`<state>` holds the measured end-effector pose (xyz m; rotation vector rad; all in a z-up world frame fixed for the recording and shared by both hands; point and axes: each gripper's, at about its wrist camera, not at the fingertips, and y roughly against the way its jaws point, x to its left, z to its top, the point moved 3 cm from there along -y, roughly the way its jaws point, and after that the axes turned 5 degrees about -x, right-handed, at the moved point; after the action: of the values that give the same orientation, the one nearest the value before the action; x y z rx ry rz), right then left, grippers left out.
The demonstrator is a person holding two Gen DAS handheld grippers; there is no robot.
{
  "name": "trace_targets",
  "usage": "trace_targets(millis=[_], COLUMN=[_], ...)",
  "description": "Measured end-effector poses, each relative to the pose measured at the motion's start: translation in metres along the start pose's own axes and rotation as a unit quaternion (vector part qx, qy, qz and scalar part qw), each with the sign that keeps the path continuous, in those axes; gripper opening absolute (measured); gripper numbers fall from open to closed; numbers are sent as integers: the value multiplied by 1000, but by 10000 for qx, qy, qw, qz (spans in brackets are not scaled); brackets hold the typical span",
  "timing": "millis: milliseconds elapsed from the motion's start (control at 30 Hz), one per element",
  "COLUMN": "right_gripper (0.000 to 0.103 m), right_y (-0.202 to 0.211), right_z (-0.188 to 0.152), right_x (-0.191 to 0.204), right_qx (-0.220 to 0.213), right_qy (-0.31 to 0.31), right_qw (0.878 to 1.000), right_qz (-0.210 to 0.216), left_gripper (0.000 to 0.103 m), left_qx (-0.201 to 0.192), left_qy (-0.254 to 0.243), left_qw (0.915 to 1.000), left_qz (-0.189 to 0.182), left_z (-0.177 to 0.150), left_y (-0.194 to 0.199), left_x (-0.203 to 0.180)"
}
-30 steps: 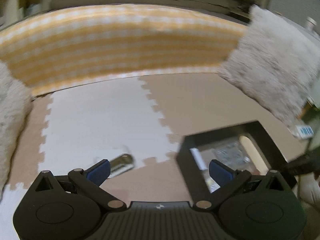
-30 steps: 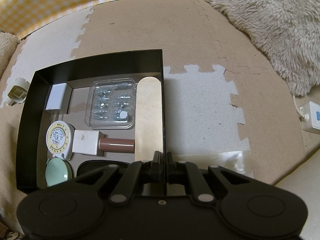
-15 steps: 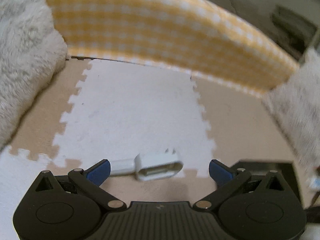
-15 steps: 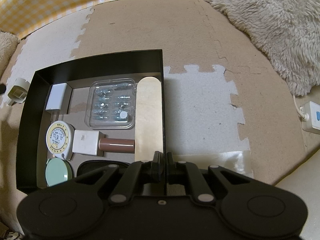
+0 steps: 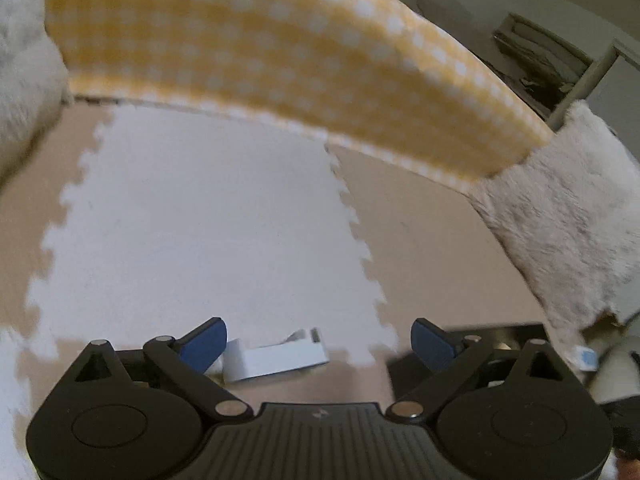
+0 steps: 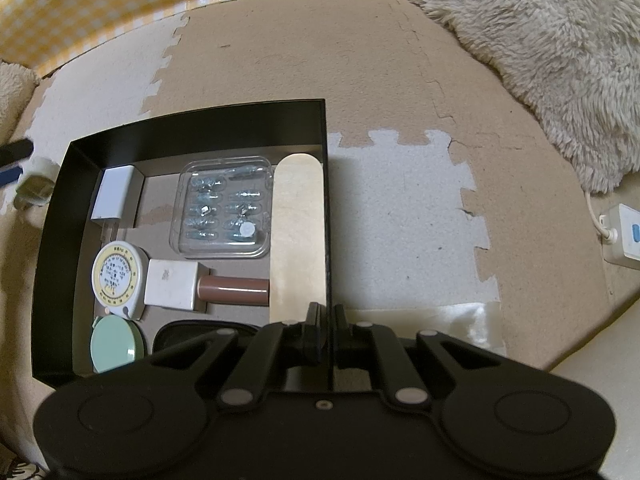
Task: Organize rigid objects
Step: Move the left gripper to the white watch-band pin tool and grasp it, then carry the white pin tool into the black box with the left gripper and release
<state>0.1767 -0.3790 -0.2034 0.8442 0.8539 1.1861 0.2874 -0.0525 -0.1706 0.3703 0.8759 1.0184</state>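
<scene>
A small white plug-like object [image 5: 276,360] lies on the foam mat between the blue pads of my left gripper [image 5: 320,340]. Its jaws are closing, and the pads do not press on the object. The right wrist view shows the same object [image 6: 34,188] just outside the left wall of the black box [image 6: 200,128]. My right gripper [image 6: 326,316] is shut on the box's right wall. Inside lie a white charger [image 6: 114,192], a clear blister pack [image 6: 224,212], a wooden stick [image 6: 298,232], a tape measure [image 6: 116,276], a brown tube [image 6: 232,292] and a green lid [image 6: 114,344].
A yellow checked cushion [image 5: 280,60] borders the mat at the back. Fluffy rugs [image 6: 540,48] lie to the right and far left. A white power strip [image 6: 626,236] sits at the right edge. A sheet of clear plastic [image 6: 460,320] lies beside the box.
The left wrist view swung away from the box and dropped toward the white object, which now lies close between the jaws. The jaws have narrowed slightly. The right gripper has not moved.
</scene>
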Motion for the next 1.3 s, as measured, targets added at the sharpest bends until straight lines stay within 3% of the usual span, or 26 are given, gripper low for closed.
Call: trace_targets(millis=[200, 400, 500, 633, 833, 900, 1133, 1300], right_gripper=[8, 7, 7, 7, 8, 8, 8, 7], right_y=[0, 0, 0, 0, 0, 0, 0, 0], right_z=[0, 0, 0, 0, 0, 0, 0, 0], right_x=[0, 0, 0, 0, 0, 0, 0, 0], right_qx=[3, 3, 2, 3, 2, 3, 2, 3], right_qy=[6, 6, 8, 5, 2, 8, 3, 5], right_qw=[10000, 10000, 10000, 10000, 10000, 10000, 10000, 10000], right_qz=[-3, -2, -4, -3, 0, -4, -1, -2], left_gripper=[94, 86, 85, 84, 75, 66, 66, 65], left_qx=[313, 639, 764, 585, 458, 440, 408, 128], left_qy=[416, 619, 538, 483, -133, -217, -365, -548], left_qw=[9986, 9940, 9918, 9904, 9871, 9861, 9887, 9912], left_qz=[16, 630, 867, 1153, 1530, 1589, 1398, 1198], left_z=[-17, -37, -48, -49, -48, -47, -46, -38], left_y=[15, 16, 8, 1, -8, -8, -5, 7], left_x=[-7, -10, -14, -14, -16, -16, -21, -38])
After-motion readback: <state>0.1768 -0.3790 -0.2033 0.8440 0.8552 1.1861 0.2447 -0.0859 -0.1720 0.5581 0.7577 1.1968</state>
